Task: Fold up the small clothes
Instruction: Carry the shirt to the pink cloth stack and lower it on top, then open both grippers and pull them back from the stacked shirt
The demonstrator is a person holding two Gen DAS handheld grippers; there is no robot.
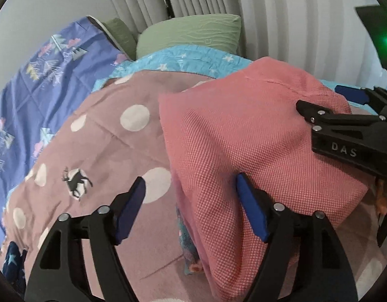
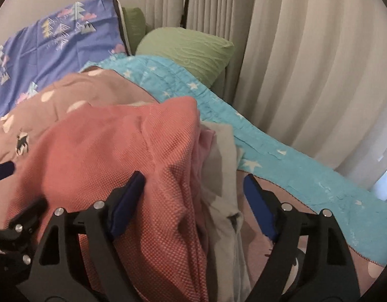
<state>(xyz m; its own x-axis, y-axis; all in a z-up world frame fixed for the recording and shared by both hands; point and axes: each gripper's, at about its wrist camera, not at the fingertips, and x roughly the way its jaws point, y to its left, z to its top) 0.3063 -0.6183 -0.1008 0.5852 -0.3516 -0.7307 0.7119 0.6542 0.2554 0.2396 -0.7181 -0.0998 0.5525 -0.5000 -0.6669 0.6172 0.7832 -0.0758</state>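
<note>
— Where's the pink garment [image 1: 243,130]?
— Draped on the bed [image 1: 98,136], over the dotted cover; long axis from near to far, far edge toward the green pillow [image 1: 191,35].
— Left gripper [image 1: 191,209]?
— Jaws apart, straddling its left edge, not pinching.
— Right gripper [image 2: 193,206]?
— Jaws apart, over pink and grey cloth [image 2: 221,166]. No containers seen.
</note>
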